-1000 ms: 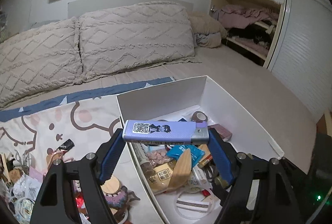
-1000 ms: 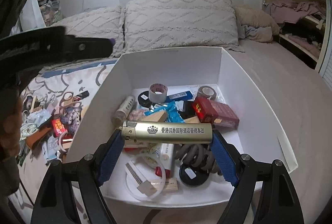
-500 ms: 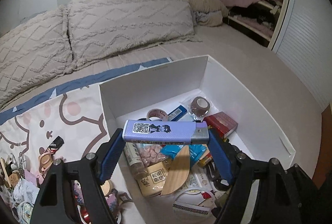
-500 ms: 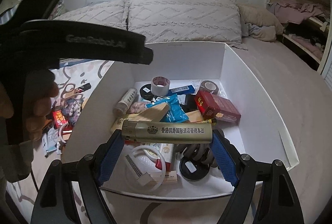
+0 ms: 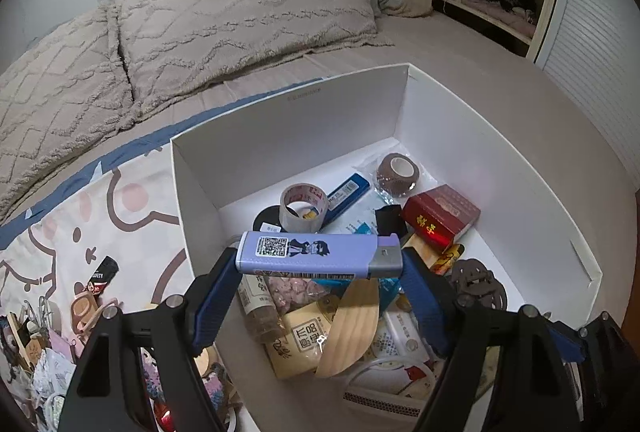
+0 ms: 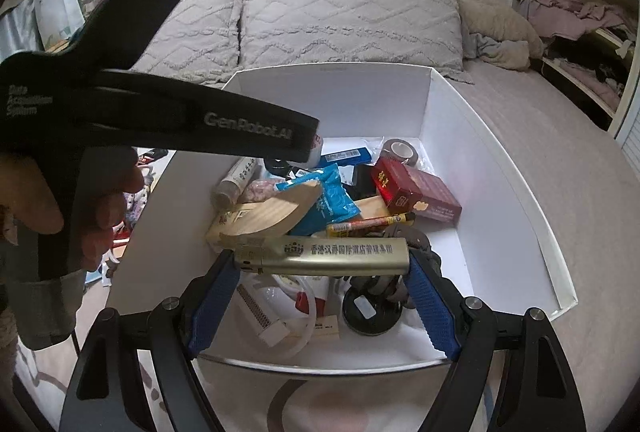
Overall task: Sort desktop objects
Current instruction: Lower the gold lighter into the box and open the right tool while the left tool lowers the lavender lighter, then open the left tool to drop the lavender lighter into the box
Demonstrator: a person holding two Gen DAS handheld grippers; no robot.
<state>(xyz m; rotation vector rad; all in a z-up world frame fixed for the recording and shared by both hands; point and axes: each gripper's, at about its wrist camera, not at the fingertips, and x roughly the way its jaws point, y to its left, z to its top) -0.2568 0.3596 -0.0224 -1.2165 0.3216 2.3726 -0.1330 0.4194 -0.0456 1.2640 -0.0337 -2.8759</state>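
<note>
A purple lighter (image 5: 318, 256) with a QR code and a small cartoon figure on its side lies crosswise in the left claw (image 5: 318, 264), pinched end to end between the two blue pads (image 5: 214, 302), so the claw stands about a lighter's length apart and hangs above the near left part of a white box (image 5: 500, 168). The right claw (image 6: 322, 264) holds a gold lighter (image 6: 324, 256) printed with Chinese characters in the same way, end to end between its blue pads (image 6: 430, 306), over the near side of the same white box (image 6: 500, 168). Below the lighters the box is full of small things: a roll of clear tape (image 5: 304, 206), a brown tape roll (image 5: 398, 174), a red cigarette pack (image 5: 440, 218), a blue pouch (image 6: 328, 200), a pale wooden piece (image 5: 350, 326), a small bottle (image 6: 234, 180) lying on its side, a black round tin (image 6: 372, 314) and a yellow marker (image 6: 370, 226). The box rests on a bed (image 5: 460, 64), partly on a cartoon-print blanket (image 5: 120, 216) where more loose items are scattered to its left, among them a black lighter (image 5: 100, 276). In the right wrist view the left gripper's black body crosses the upper left, gripped by a hand (image 6: 96, 216). Two textured beige pillows (image 5: 240, 4) lie at the head of the bed.
</note>
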